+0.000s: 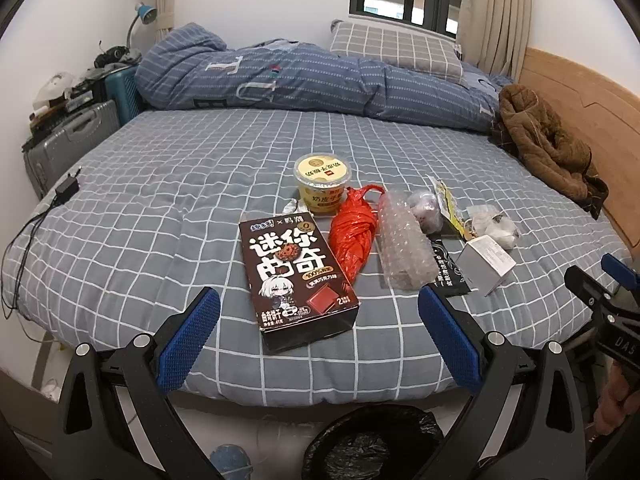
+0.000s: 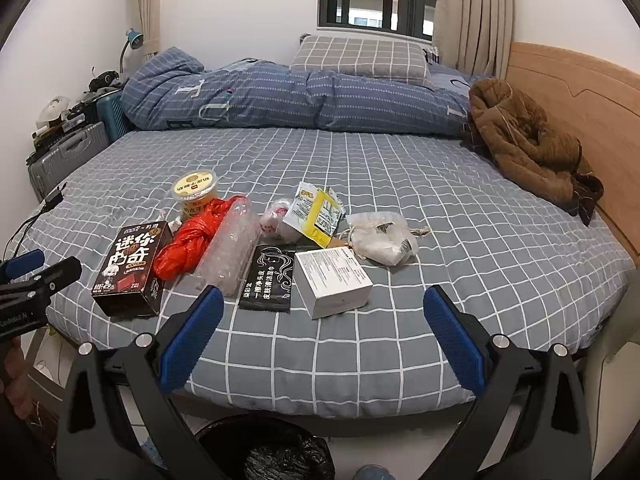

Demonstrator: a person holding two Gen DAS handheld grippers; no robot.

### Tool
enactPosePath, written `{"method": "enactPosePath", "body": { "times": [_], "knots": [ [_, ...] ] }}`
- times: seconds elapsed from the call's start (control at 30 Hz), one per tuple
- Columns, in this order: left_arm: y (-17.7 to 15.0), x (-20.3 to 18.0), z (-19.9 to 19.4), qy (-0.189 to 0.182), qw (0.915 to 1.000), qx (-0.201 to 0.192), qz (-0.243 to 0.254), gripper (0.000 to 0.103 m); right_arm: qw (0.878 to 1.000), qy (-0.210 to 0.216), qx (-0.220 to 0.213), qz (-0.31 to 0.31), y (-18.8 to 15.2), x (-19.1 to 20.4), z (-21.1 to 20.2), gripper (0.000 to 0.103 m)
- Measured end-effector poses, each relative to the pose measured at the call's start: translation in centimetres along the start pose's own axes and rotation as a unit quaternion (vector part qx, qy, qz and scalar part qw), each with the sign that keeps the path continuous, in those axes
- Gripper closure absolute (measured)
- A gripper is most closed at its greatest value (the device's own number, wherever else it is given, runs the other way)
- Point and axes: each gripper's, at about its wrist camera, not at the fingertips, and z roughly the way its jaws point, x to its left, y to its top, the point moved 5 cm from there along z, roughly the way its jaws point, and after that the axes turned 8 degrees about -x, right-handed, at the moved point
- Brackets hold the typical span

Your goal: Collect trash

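Trash lies in a row on the grey checked bed: a dark cookie box, a yellow cup, a red plastic bag, bubble wrap, a black sachet, a white box, a yellow wrapper and a white pouch. My left gripper is open and empty, just before the cookie box. My right gripper is open and empty, just before the white box. A black-lined bin stands on the floor below.
A folded blue duvet and a pillow lie at the far side. A brown jacket lies by the wooden headboard. A charger and cable lie at the left edge. Suitcases stand left of the bed.
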Motion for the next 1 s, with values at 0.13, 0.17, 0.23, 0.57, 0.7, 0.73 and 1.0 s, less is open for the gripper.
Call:
{"method": "enactPosePath", "body": {
  "times": [0.13, 0.17, 0.23, 0.57, 0.7, 0.73, 1.0],
  "knots": [
    [0.0, -0.1, 0.2, 0.001, 1.0, 0.002, 0.0, 0.006, 1.0, 0.004, 0.0, 0.002, -0.4, -0.4, 0.4, 0.007],
    [0.0, -0.2, 0.3, -0.001, 1.0, 0.003, -0.001, 0.006, 1.0, 0.005, 0.001, 0.001, -0.4, -0.3, 0.5, 0.007],
    [-0.1, -0.2, 0.4, 0.0, 1.0, 0.0, -0.003, 0.006, 1.0, 0.006, 0.001, -0.002, -0.3, -0.1, 0.5, 0.007],
    [-0.6, -0.4, 1.4, -0.003, 0.9999, 0.013, -0.006, 0.006, 1.0, 0.007, 0.004, -0.005, -0.4, 0.1, 1.2, 0.007],
    [-0.7, -0.3, 1.4, -0.002, 0.9998, 0.014, -0.013, 0.006, 1.0, 0.007, 0.003, -0.005, -0.5, 0.2, 1.2, 0.007],
    [-0.7, -0.2, 1.5, -0.002, 0.9998, 0.014, -0.013, 0.006, 1.0, 0.007, 0.003, -0.005, -0.5, 0.2, 1.3, 0.007],
    [-0.8, -0.2, 1.6, -0.006, 0.9998, 0.012, -0.012, 0.006, 1.0, 0.003, 0.006, -0.002, -0.8, 0.3, 1.8, 0.007]
  ]
}}
